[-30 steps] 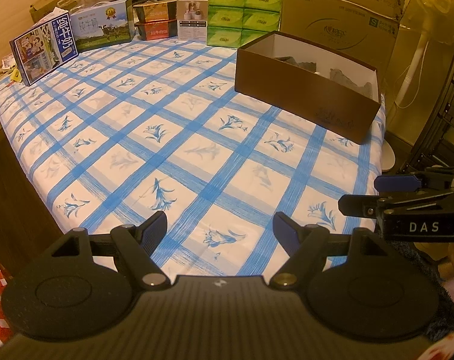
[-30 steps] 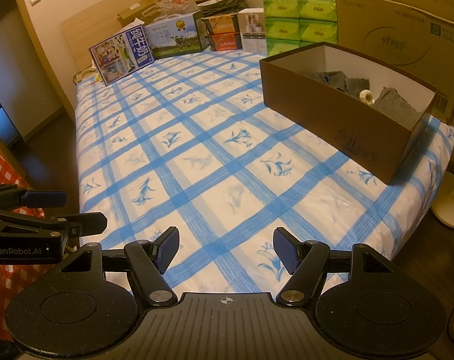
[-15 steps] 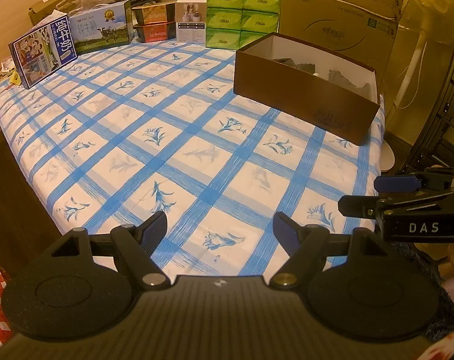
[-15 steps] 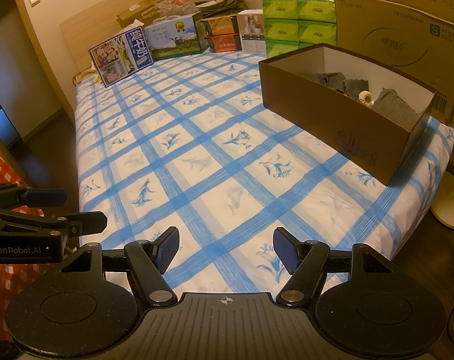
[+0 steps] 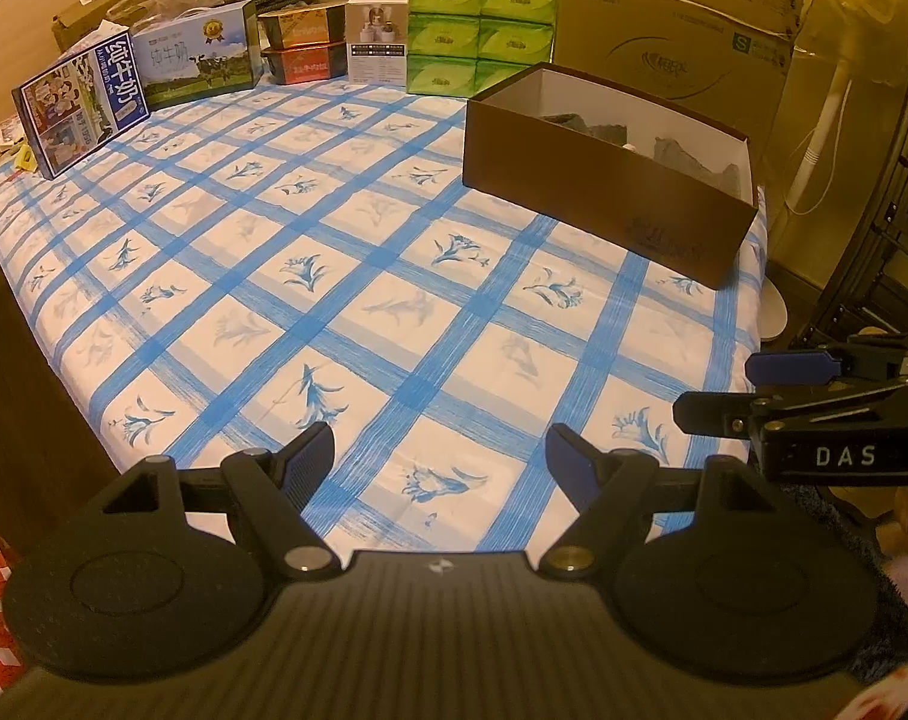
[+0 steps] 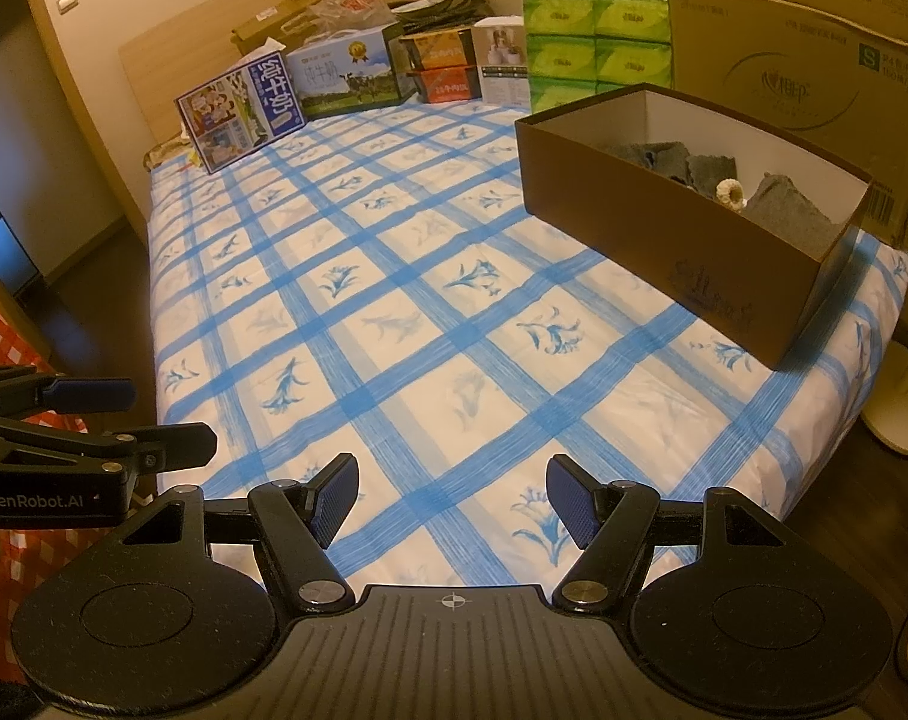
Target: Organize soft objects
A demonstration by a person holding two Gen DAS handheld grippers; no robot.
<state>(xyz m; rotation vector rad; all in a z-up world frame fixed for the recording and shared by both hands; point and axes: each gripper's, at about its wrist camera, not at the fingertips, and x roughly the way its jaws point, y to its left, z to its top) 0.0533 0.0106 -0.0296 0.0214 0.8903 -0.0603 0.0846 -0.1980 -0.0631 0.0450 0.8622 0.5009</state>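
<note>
While both grippers, left (image 5: 440,468) & right (image 6: 452,501), released: brown box (image 6: 682,240) w/ grey cloths (image 6: 784,207) well ahead, far right.

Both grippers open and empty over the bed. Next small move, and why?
Probably none beyond pulling back: the grey soft items already lie in the brown box, the checked sheet shows nothing loose, and the left gripper and right gripper are open and empty at the bed's near edge.

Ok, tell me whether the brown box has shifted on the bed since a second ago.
No. The brown box sits on the same blue stripes of the bedsheet, still just before the green tissue packs; only the camera drifted slightly.
</note>
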